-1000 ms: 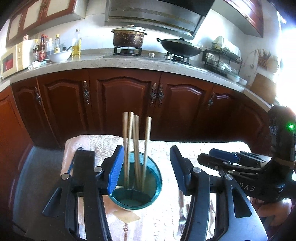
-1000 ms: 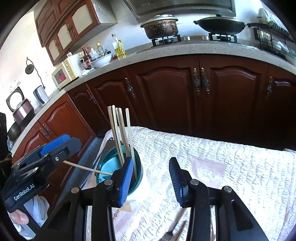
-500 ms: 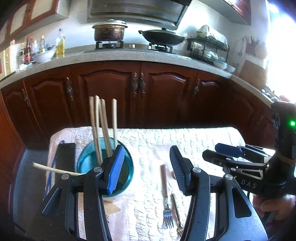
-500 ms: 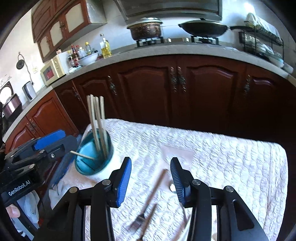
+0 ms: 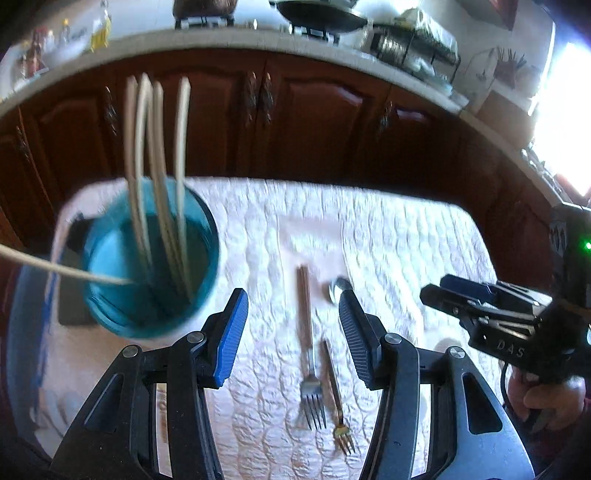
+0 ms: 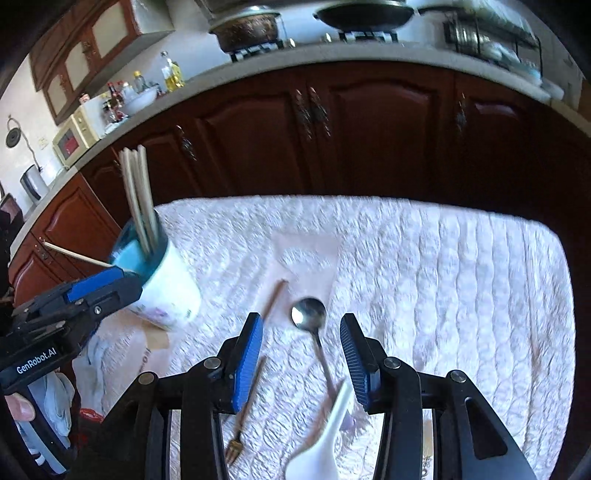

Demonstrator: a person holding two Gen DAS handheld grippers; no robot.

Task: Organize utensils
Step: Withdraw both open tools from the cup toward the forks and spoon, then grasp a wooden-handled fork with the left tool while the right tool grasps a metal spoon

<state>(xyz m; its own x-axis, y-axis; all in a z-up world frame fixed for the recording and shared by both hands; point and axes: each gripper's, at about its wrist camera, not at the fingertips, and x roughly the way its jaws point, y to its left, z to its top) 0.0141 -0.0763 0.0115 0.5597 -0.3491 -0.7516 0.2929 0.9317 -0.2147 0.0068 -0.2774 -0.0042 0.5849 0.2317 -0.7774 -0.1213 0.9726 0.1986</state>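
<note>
White quilted tablecloth [image 6: 443, 266] under a chopstick cup [image 6: 170, 288], two forks [image 5: 308, 354], a metal spoon [image 6: 310, 321], a white spoon [image 6: 321, 446].

quilted white cloth [image 6: 443, 266]; dark wood cabinets [image 6: 369, 129]; microwave [image 6: 72, 142]; wok [image 6: 364, 16]; pot [image 6: 245, 27]

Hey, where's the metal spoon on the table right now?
In the right wrist view, the metal spoon lies on the white tablecloth between the right gripper's open fingers, bowl pointing away, with the white spoon by its handle.
</note>
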